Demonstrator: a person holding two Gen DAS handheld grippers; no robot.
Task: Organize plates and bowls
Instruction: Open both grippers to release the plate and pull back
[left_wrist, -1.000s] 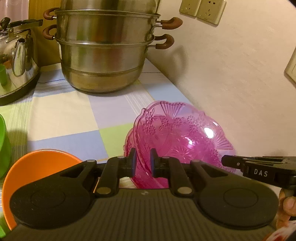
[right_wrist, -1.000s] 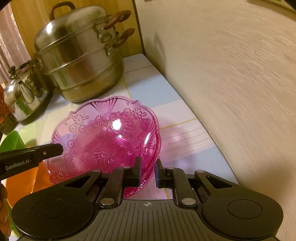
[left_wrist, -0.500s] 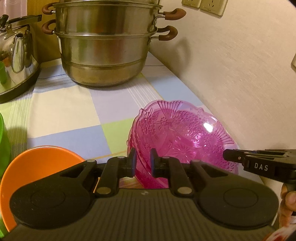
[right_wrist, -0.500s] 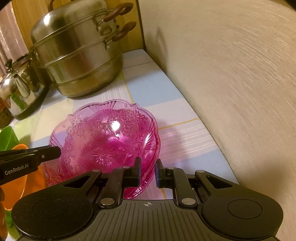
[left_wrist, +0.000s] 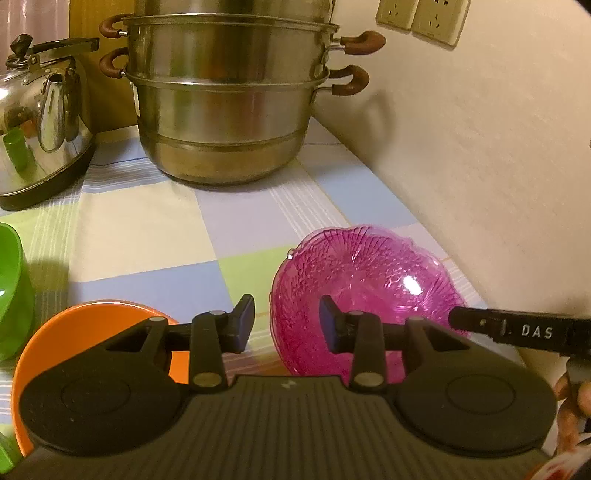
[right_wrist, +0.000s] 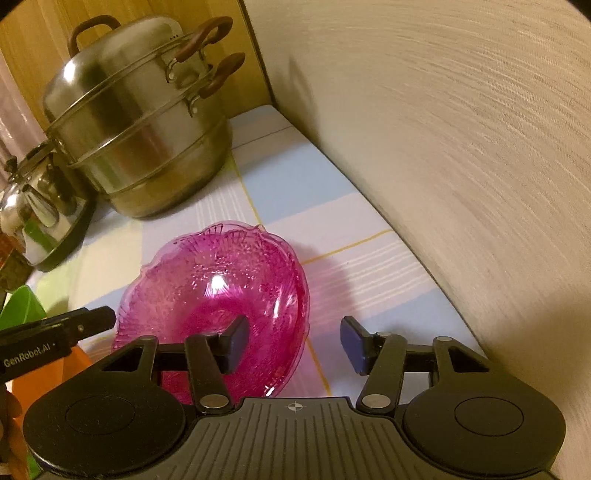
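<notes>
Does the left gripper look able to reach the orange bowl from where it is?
Probably yes. The left gripper is open and holds nothing, and the orange bowl lies just below and left of its fingers, with nothing between them. The pink bowl sits to the other side.

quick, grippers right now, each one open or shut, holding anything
Left gripper: open, holding nothing; the pink bowl sits by it.
Right gripper: open, holding nothing.

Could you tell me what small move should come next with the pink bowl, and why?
Probably draw both grippers back. The left gripper and right gripper are open, each straddling the rim of the pink bowl, which seems to rest on the tablecloth. The orange bowl looks like the next candidate.
</notes>
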